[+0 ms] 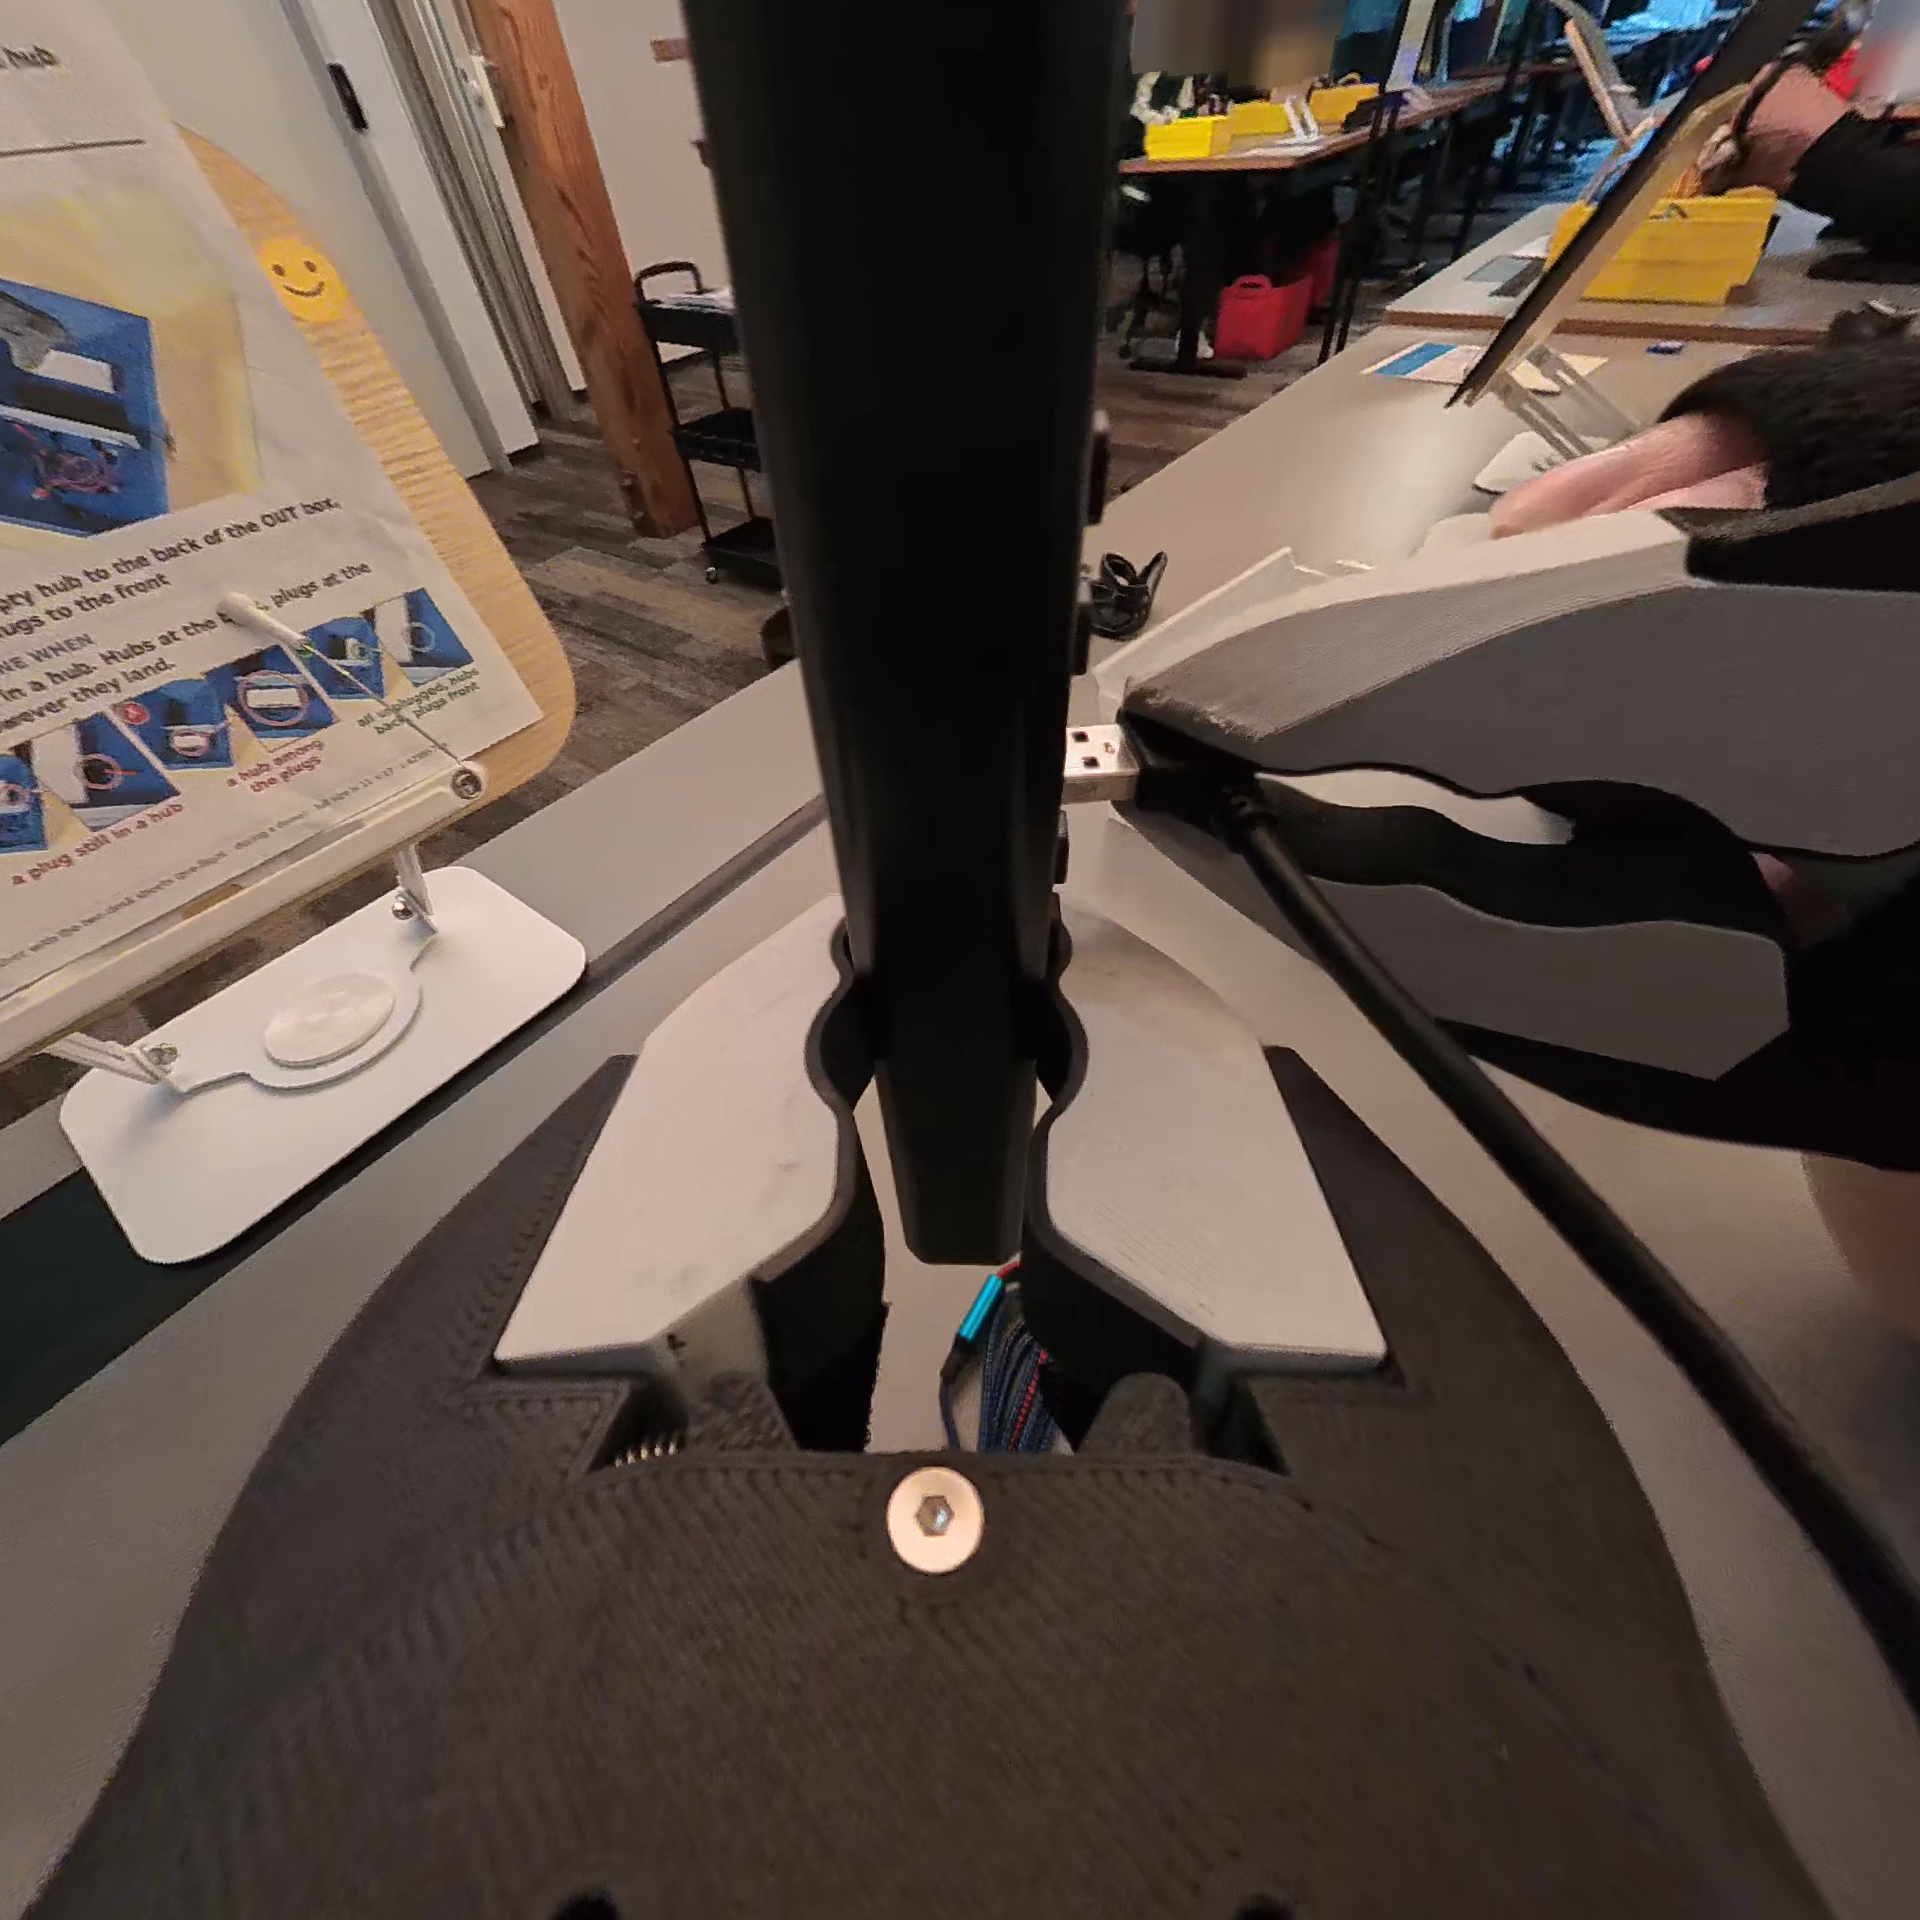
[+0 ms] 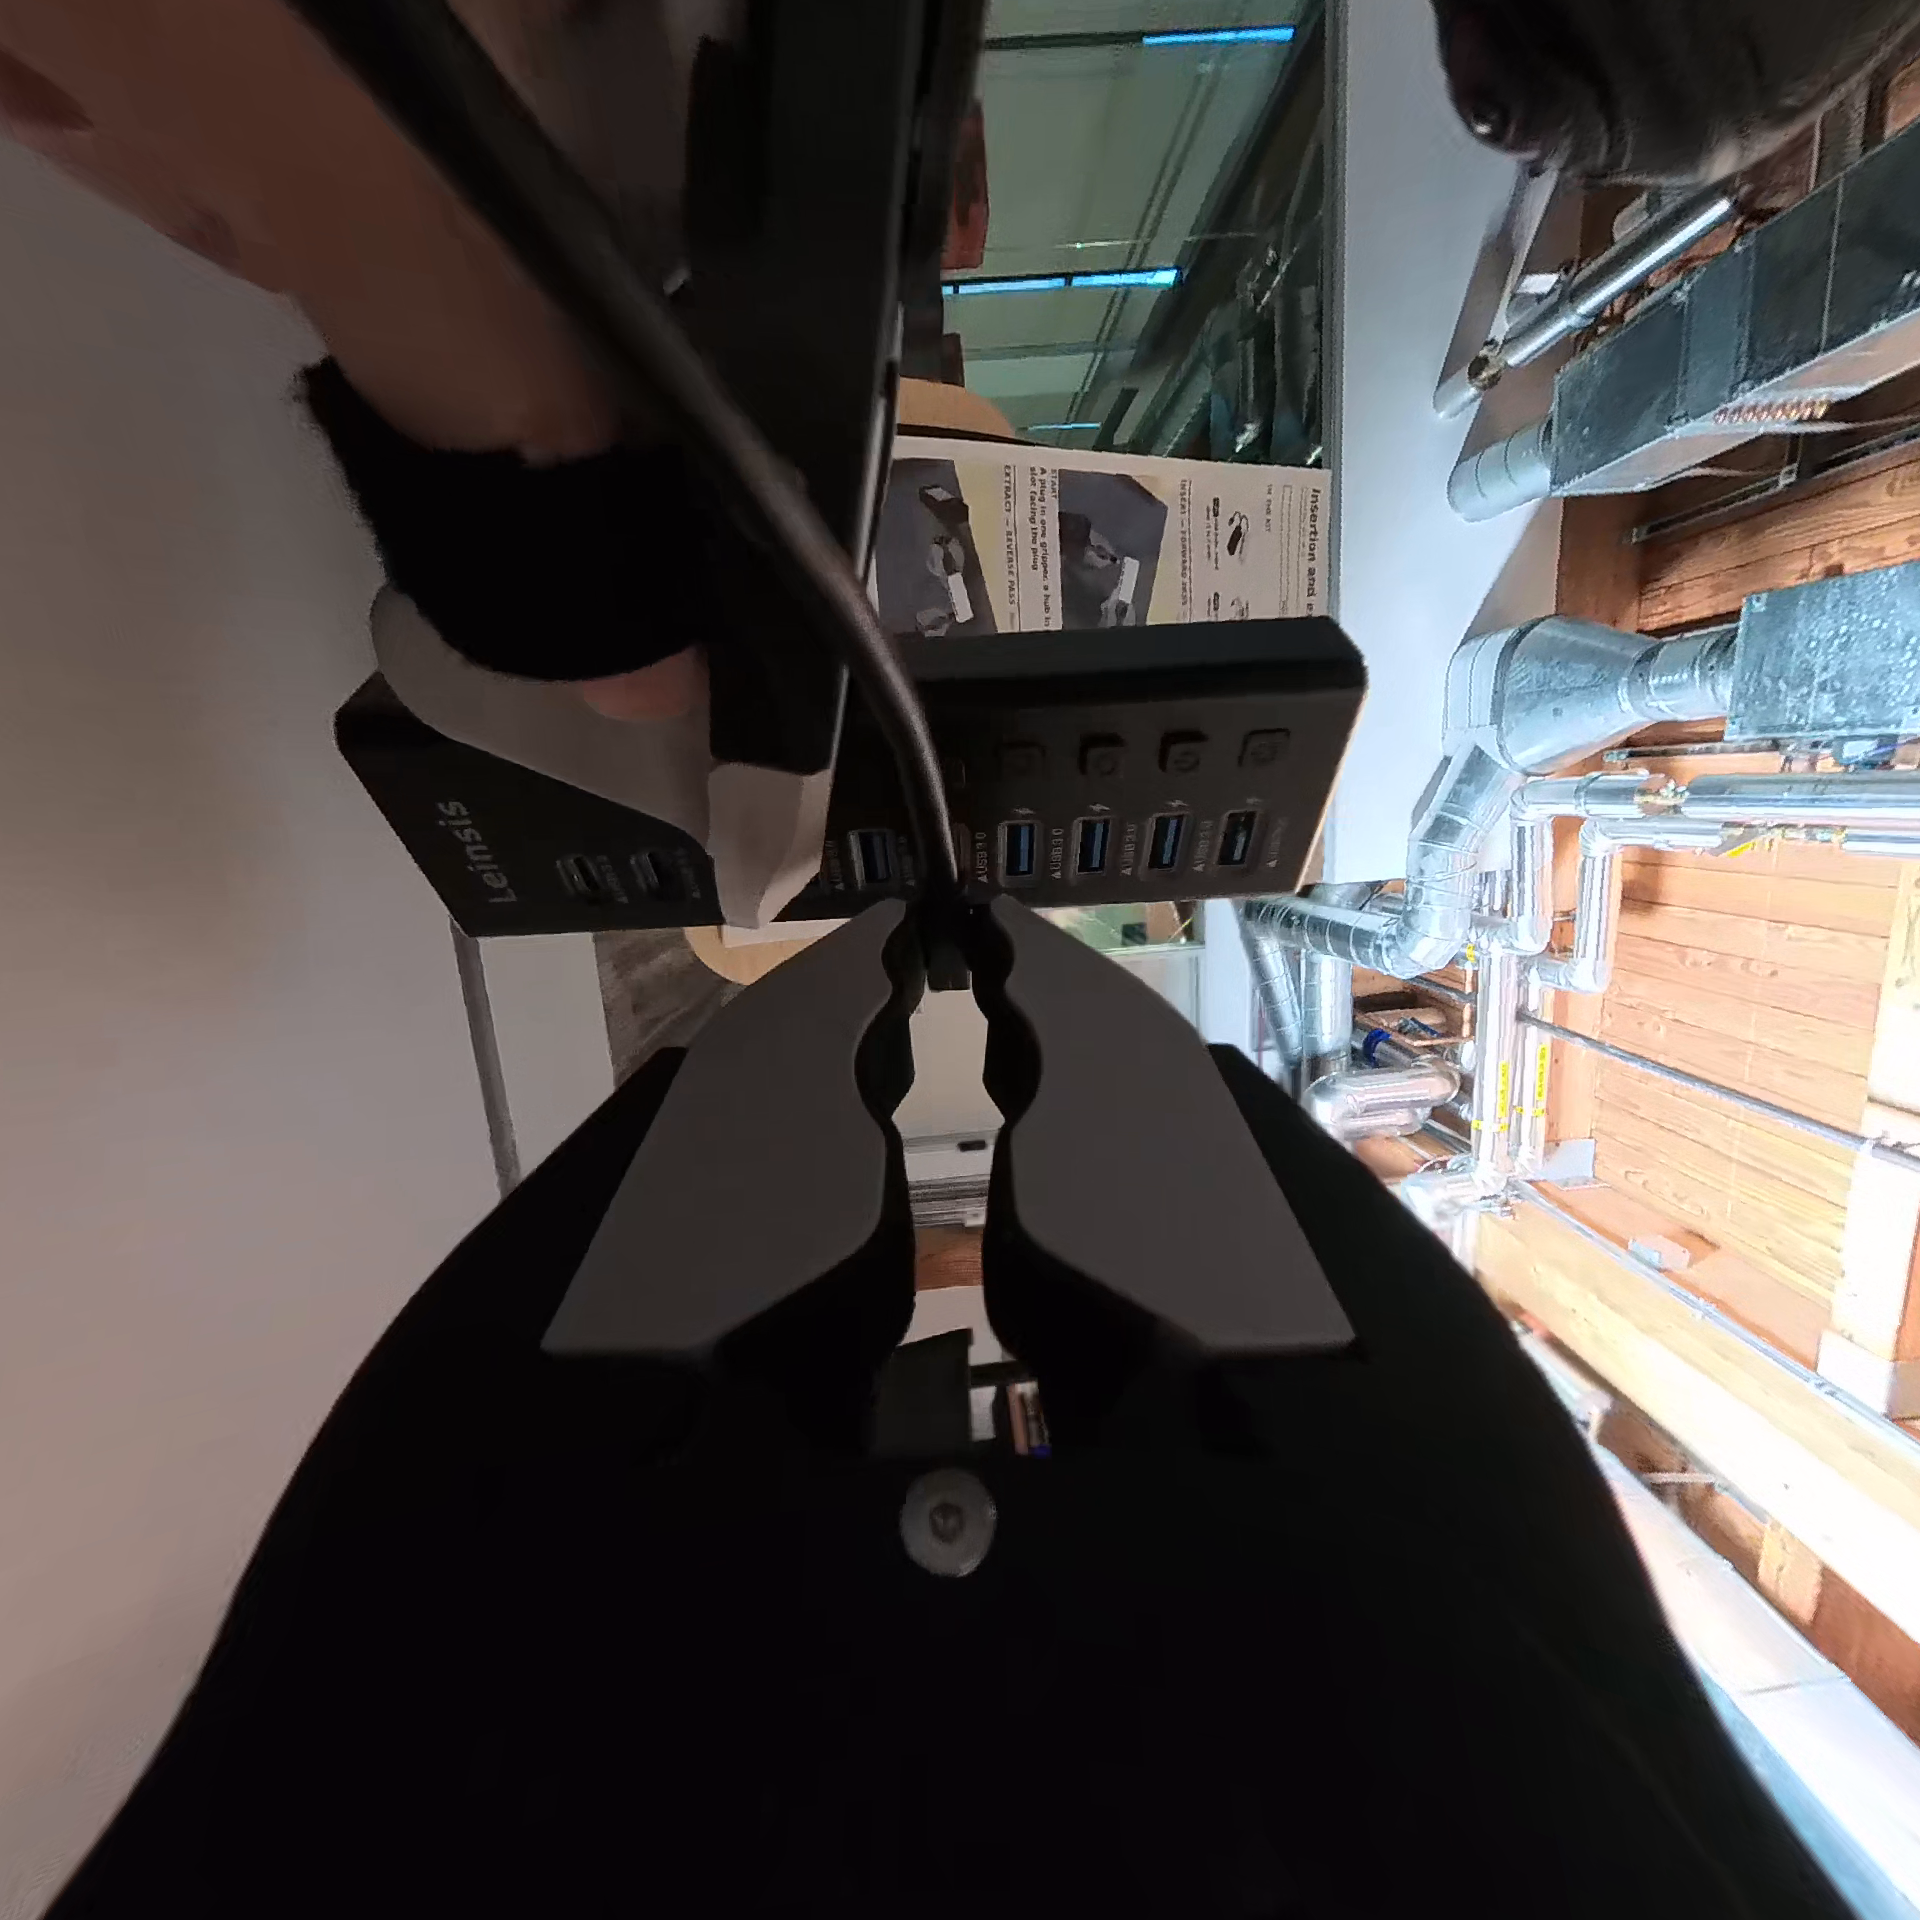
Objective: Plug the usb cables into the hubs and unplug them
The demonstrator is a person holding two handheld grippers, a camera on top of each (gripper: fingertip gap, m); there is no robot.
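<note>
USB plug (image 1: 1096,764) hangs in mid-air off the right side of the hub (image 1: 914,520) in the left wrist view, its bare metal tongue pointing at the hub's edge and just short of touching. The right gripper (image 1: 1143,764) comes in from the right with its jaws clamped on the plug's black moulded body, and the cable (image 1: 1455,1091) trails down toward the grey bench (image 1: 675,790). The left gripper (image 1: 951,1023) has its jaws clamped on the hub's lower end, holding the dark slab upright. An instruction sheet on a white stand (image 1: 312,1049) sits off to the left. Over to the right wrist view: the hub's (image 2: 1143,769) port face shows here, a row of blue sockets, with the plug's body (image 2: 945,961) pinched right at the tips and the cable (image 2: 727,436) arcing up across the frame. My read: the hub looks rigid and light but smooth-sided, so it may twist in the grip when pushed. The plug is stiff; hold the moulded body, never the springy cable, and drive it straight in.
</note>
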